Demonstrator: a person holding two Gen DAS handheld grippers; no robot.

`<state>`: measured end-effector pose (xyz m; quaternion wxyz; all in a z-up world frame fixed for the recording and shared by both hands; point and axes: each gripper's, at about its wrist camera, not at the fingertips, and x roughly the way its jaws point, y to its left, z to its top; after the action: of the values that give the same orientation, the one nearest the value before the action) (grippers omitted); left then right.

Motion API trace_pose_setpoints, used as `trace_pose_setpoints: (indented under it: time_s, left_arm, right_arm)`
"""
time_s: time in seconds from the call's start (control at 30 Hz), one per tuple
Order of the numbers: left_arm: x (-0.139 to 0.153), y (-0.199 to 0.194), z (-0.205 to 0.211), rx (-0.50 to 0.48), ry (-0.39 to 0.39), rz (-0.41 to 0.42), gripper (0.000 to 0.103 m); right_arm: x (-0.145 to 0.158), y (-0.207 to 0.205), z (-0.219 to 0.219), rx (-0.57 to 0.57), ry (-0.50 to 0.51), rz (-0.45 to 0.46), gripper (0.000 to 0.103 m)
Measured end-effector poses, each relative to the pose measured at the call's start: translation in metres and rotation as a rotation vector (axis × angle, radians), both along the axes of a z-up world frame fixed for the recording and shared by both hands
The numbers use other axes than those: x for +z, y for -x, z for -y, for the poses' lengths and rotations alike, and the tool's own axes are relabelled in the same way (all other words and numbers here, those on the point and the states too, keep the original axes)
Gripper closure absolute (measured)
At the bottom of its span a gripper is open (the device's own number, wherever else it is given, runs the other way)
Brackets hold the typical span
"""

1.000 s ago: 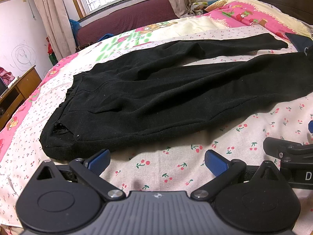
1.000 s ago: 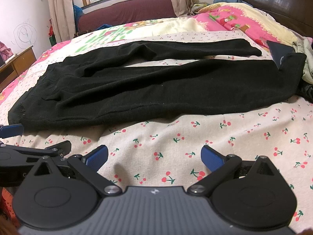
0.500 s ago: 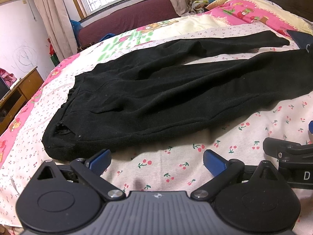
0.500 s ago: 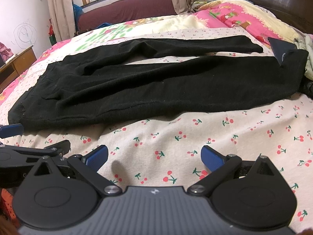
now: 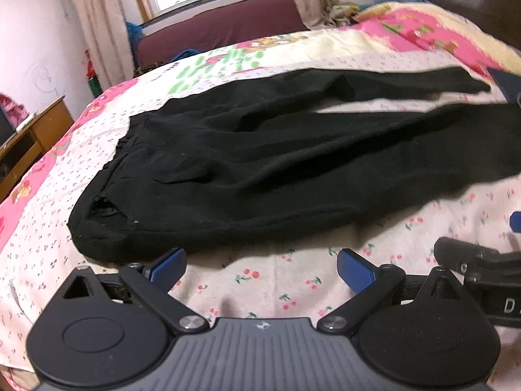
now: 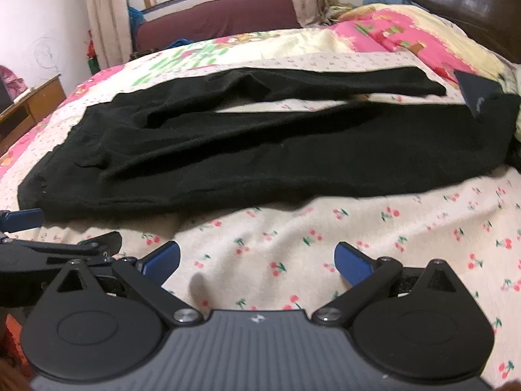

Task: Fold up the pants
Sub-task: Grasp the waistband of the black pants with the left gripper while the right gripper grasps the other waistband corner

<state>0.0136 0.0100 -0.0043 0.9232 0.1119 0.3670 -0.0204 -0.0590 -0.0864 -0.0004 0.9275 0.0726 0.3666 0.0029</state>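
Left wrist view first: the left claw [image 5: 260, 267] is spread wide, blue pads [image 5: 169, 265] far apart, with nothing between them but cherry-print bedsheet [image 5: 293, 280]. It isn't gripping anything, and its left pad sits just in front of the waistband corner of the black pants [image 5: 276, 163]; can't tell if it's actually touching the fabric. The pants are laid out flat across the bed, waist end toward the left, both legs running off to the right with a sliver of sheet showing between them. The other claw pokes into this view at the right edge.

Right wrist view: the right claw [image 6: 255, 262] is also wide open and empty, pads hovering over bare sheet [image 6: 358, 228], close to the near edge of the pants [image 6: 260, 156] but apart from them. The left claw [image 6: 65, 244] shows up at the lower left, next to the waist end. The near leg's hem reaches the right side, where a dark blue piece of cloth [image 6: 478, 94] lies against it. A pink floral quilt [image 6: 407, 36] sits further back on the bed, and there's a wooden desk [image 6: 32, 104] off to the left by the wall.
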Motion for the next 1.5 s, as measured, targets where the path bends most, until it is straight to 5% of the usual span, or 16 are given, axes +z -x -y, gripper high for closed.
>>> trace_pose_setpoints:
  time_s: [0.37,0.57,0.87,1.07,1.2,1.5]
  left_arm:
    - [0.021,-0.016,-0.052,0.128,0.082,0.046,0.0]
    - [0.036,-0.024,-0.098,0.158,-0.032,0.176,0.0]
    - [0.01,-0.064,-0.191,0.183,-0.069,0.153,0.0]
    - [-0.015,-0.09,-0.214,0.118,-0.013,0.095,0.0]
    - [-0.025,-0.097,-0.219,0.067,0.033,0.051,0.0]
    - [-0.024,-0.095,-0.226,-0.014,0.041,0.027,0.027]
  right_arm:
    - [0.018,-0.04,-0.042,0.137,0.034,0.053,0.003]
    - [0.016,-0.063,-0.095,0.309,0.116,0.073,0.003]
    - [-0.002,-0.082,-0.199,0.651,0.238,0.117,0.003]
    - [-0.024,-0.099,-0.23,0.722,0.273,0.072,0.004]
    - [-0.032,-0.112,-0.231,0.699,0.271,0.036,0.018]
    - [-0.027,-0.127,-0.232,0.713,0.215,0.036,0.036]
